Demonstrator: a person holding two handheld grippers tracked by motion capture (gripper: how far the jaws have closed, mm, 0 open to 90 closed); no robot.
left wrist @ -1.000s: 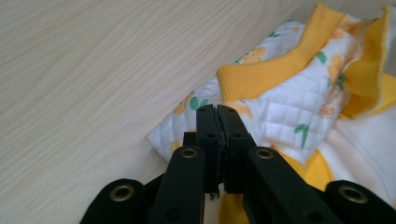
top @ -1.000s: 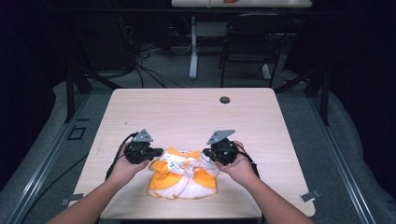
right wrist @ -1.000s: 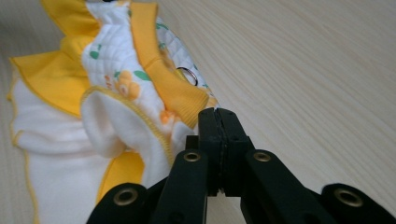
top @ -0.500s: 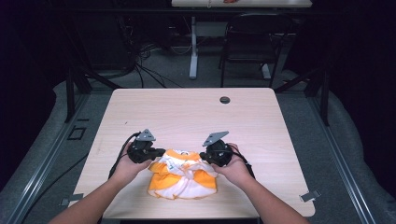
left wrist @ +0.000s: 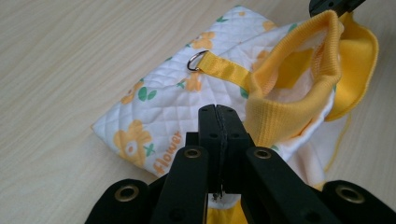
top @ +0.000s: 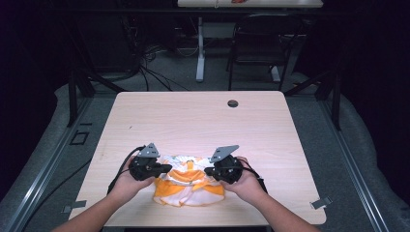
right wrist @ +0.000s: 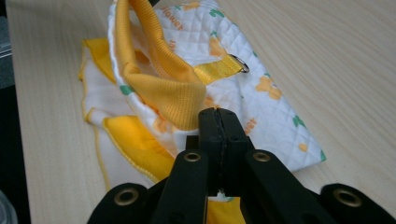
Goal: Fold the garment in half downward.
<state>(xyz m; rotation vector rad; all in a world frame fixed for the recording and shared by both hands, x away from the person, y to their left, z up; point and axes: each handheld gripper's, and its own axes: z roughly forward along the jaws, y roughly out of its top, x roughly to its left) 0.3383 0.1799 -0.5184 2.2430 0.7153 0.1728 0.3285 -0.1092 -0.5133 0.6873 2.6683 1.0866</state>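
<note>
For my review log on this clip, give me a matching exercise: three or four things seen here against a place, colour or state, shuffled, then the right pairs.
Things:
1. left gripper
2. ribbed collar
3. metal D-ring
4. round grommet

Descriptions:
A. plain yellow knit
B. on a yellow strap over the quilted cloth
C. jaws shut on the garment's edge
D. set in the table near its far edge

Pairs: 1-C, 2-A, 3-B, 4-D
</note>
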